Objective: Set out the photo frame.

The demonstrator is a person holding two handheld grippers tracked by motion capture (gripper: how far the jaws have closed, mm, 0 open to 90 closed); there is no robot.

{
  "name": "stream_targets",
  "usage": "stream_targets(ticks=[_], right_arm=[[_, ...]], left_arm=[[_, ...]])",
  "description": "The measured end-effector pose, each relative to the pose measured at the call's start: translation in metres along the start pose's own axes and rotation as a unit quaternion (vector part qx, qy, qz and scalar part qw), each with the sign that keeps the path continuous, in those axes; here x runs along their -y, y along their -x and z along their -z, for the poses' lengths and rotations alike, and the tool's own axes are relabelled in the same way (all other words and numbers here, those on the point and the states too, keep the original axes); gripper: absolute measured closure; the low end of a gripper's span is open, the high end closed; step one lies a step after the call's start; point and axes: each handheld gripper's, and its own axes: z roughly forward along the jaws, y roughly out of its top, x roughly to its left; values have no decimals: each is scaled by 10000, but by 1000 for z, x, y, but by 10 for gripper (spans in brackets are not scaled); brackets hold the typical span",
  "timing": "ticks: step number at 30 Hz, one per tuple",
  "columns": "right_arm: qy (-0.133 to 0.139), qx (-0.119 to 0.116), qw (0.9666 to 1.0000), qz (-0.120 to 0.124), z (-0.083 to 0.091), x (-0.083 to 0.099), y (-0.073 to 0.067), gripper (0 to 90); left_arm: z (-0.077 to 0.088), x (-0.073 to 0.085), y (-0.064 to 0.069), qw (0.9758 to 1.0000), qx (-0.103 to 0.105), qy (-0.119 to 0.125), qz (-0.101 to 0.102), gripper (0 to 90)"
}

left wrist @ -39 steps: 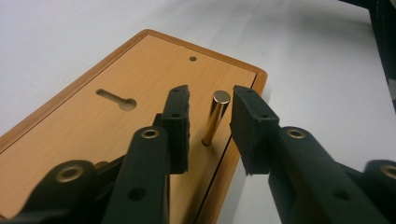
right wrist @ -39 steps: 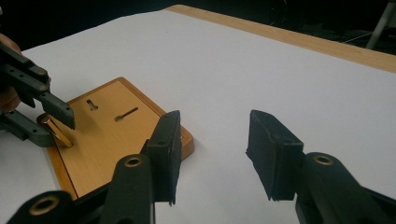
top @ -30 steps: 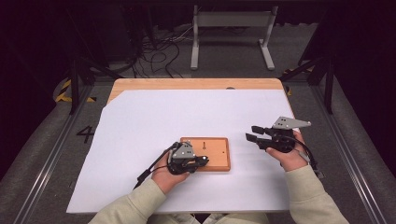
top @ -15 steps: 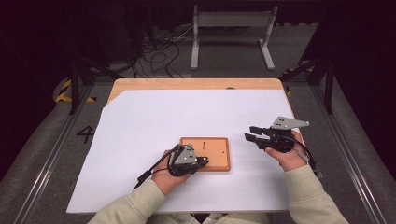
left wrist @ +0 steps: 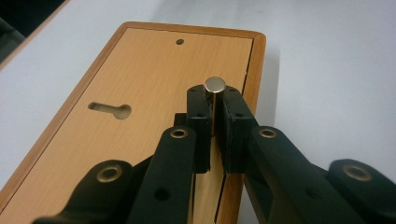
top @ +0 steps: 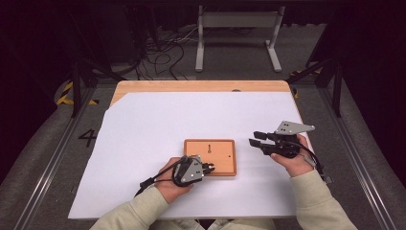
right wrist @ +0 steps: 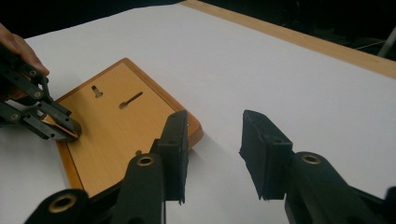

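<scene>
Pin (left wrist: 215, 86) first: a short metal cylinder, clamped upright between the pads of the left gripper (left wrist: 214, 123) near the near edge of the board (left wrist: 140, 84). It looks hard, smooth and light, so it should not bend or crush, but a polished round body could twist or slide out of flat pads. The present hold, low on the shaft with the shiny top showing above the pads, seems the sensible place to take it. On the board a keyhole slot (left wrist: 111, 110) lies left of the pin, with a small hole (left wrist: 180, 41) at the far end. The board itself is flat, stiff wood lying on the white sheet (top: 158, 124). Farther right, the right gripper (right wrist: 212, 154) hangs over the sheet beside the board, half open and empty, its jaws having just been closing a little.
</scene>
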Motion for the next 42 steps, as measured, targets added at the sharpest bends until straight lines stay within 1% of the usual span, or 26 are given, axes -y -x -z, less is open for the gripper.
stream_targets(ticks=[1,2,3,4,5,7,8,9,11,12,13,15,16,20,21,23,24,25,28,29,30,32,33,36,41,42], right_arm=[[0,0,10000,0,0,0,0,611],[-38,-13,10000,19,-1,0,-2,597],[-38,-13,10000,19,-1,0,-2,597],[-51,-21,10000,35,-1,-1,-3,591],[-57,-29,10000,36,-2,-1,-4,584],[-75,-34,10000,30,-2,-1,-5,575],[-84,-36,10000,24,-2,-2,-5,566],[-86,-44,10000,13,-2,-2,-6,554],[-123,-52,9999,-36,-2,-3,-7,529],[-153,-59,9998,-71,-2,-3,-7,512],[-177,-83,9997,-153,-3,-4,-8,486],[-171,-139,9993,-294,-3,-5,-9,449],[-192,-154,9991,-347,-4,-7,-10,422],[-303,-218,9985,-413,-5,-9,-12,377],[-334,-260,9981,-457,-6,-10,-13,361],[-400,-417,9963,-640,-9,-12,-14,334],[-416,-462,9956,-705,-11,-13,-14,332],[-444,-492,9950,-744,-12,-14,-15,327],[-536,-620,9934,-805,-19,-17,-16,306],[-594,-644,9932,-771,-22,-19,-17,296],[-637,-673,9927,-771,-25,-21,-18,286],[-759,-761,9911,-790,-32,-23,-19,269],[-791,-786,9909,-751,-35,-23,-19,263],[-976,-820,9891,-732,-47,-24,-21,242],[-1273,-909,9850,-735,-65,-22,-22,221],[-1312,-924,9843,-728,-68,-22,-23,221]], left_arm=[[0,0,1,9999,-39,10,-116,839],[1,0,5,9993,-114,-1,-369,839],[1,0,5,9993,-114,-1,-369,839],[2,-1,7,9984,-170,9,-531,839],[2,0,9,9981,-187,2,-582,839],[3,0,12,9959,-266,8,-868,840],[3,0,14,9950,-296,9,-955,840],[4,0,16,9931,-348,12,-1120,840],[4,0,19,9913,-392,10,-1253,841],[4,-1,20,9894,-443,38,-1382,841],[5,-1,21,9887,-462,-52,-1428,841],[5,-1,21,9881,-468,-68,-1461,842],[5,-1,22,9871,-509,-83,-1514,841],[6,-1,26,9857,-559,-126,-1583,842],[6,-2,26,9847,-602,-133,-1633,842],[6,-1,28,9840,-616,-148,-1667,842],[6,-1,29,9840,-613,-169,-1665,842],[6,-2,29,9832,-634,-153,-1704,842],[6,-2,30,9828,-655,-160,-1719,842],[6,-2,30,9822,-670,-183,-1747,842],[6,-1,31,9828,-676,-140,-1711,842],[6,-1,31,9832,-662,-155,-1692,842],[6,-1,31,9834,-656,-151,-1686,842],[6,-1,31,9829,-663,-153,-1710,843],[6,-1,30,9835,-636,-142,-1685,843],[7,-1,30,9843,-622,-162,-1644,842]])
